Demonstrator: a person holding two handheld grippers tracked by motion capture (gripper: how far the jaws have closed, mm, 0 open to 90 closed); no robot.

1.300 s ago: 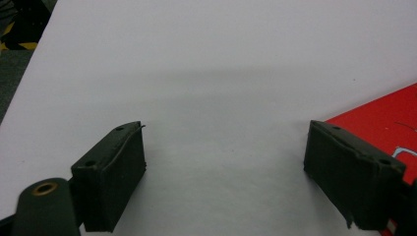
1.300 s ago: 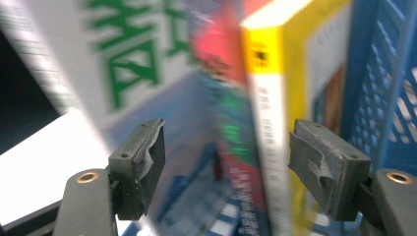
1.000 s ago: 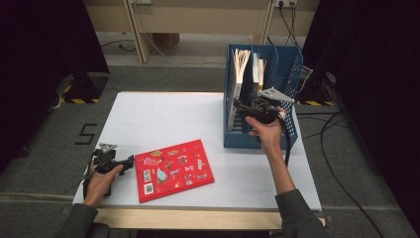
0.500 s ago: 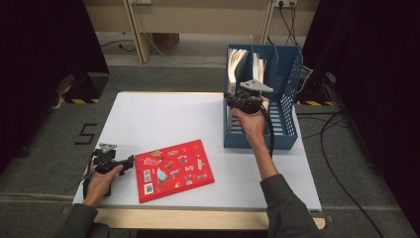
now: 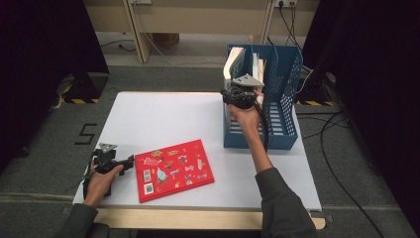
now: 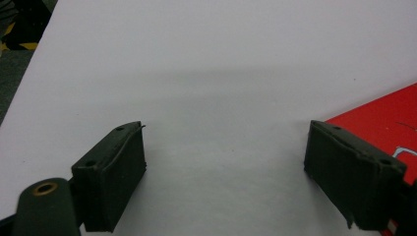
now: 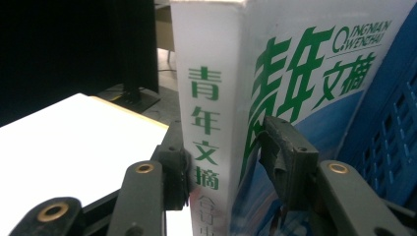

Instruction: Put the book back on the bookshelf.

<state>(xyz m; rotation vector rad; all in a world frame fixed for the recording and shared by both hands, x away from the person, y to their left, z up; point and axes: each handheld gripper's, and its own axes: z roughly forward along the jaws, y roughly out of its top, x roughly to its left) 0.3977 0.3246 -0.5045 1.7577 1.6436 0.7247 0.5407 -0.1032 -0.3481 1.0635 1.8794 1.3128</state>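
A thick white book with green Chinese lettering point(image 7: 211, 73) stands upright in the left slot of the blue mesh file rack point(image 5: 285, 74). My right gripper point(image 7: 223, 162) has just been closing and is now shut on it, one pad on the spine side and one on the cover. From the high view the right gripper point(image 5: 236, 94) is at the rack's left front, below the white book point(image 5: 233, 64). A red book covered in stickers point(image 5: 173, 168) lies flat near the table's front. My left gripper point(image 5: 130, 161) rests open beside its left edge, over bare table between the jaws point(image 6: 226, 172).
The white table point(image 5: 163, 119) stretches between the two hands. More books and papers stand in the rack's other slots. Cables trail on the floor to the right of the rack. The red book's corner point(image 6: 378, 113) lies by my left gripper's right jaw.
My right hand has moved left from the rack's middle to the white book in the left slot, and its jaws have closed on it. The left hand and red book have stayed still.
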